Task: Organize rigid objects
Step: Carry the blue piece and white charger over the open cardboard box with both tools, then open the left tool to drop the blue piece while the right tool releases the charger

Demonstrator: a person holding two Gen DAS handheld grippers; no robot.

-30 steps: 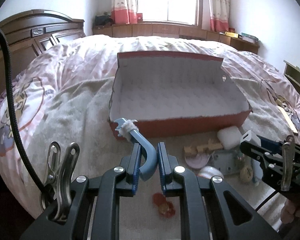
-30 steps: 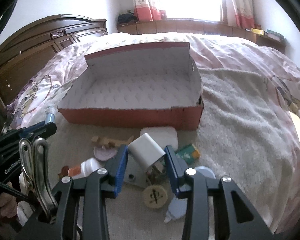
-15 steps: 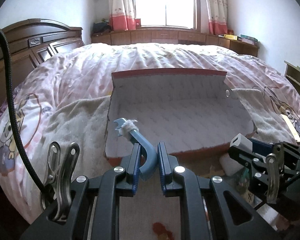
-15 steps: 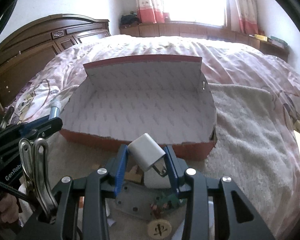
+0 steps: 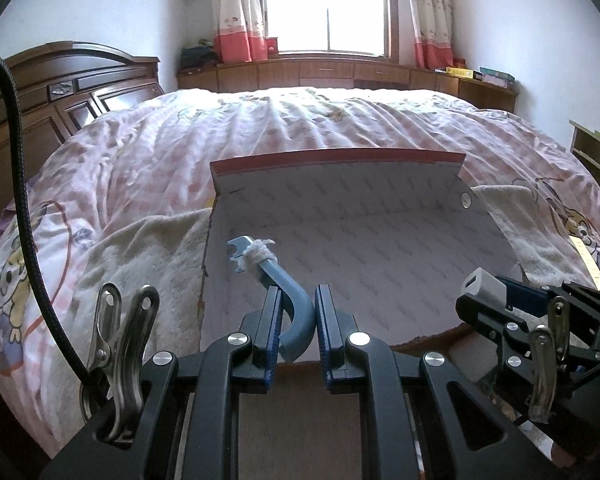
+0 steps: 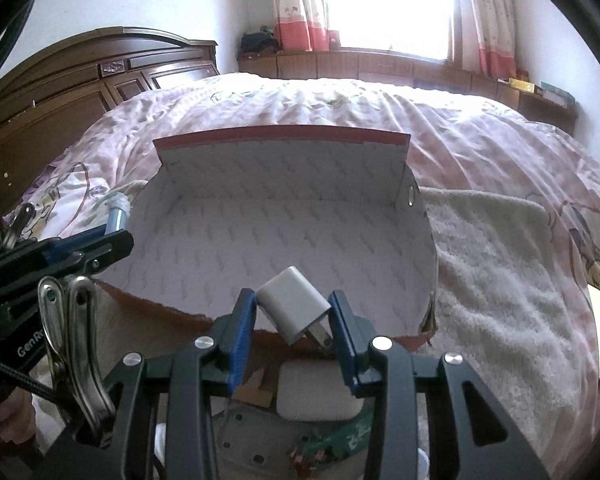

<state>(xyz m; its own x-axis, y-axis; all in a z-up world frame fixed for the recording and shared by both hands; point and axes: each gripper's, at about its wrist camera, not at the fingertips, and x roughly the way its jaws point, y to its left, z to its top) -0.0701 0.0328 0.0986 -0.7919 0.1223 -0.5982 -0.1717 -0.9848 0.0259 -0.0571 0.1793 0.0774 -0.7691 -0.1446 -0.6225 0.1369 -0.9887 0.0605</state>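
A red cardboard box [image 5: 340, 156] with a white patterned inside lies open on the bed, its rim [image 6: 284, 133] also in the right wrist view. My left gripper [image 5: 297, 312] is shut on a blue curved hook [image 5: 296, 320] with white cloth wrapped near its tip, held over the box's near left corner. My right gripper [image 6: 293, 316] is shut on a white plug adapter [image 6: 294, 306], tilted, above the box's near edge. In the left wrist view the right gripper [image 5: 496, 300] shows at the right with the adapter [image 5: 484, 286]. The left gripper [image 6: 80, 244] appears at the left of the right wrist view.
Below the right gripper lie a white case [image 6: 318, 392], a grey metal plate [image 6: 244, 436], a wooden piece [image 6: 256, 388] and a green packet [image 6: 352, 432]. A cream towel [image 6: 496, 264] covers the pink quilt [image 5: 260, 128]. A dark wooden headboard [image 6: 80, 80] stands at the left.
Both grippers have moved forward towards the box with their objects; the box now fills the middle of both views, and the small items in front of it have slid under the grippers.
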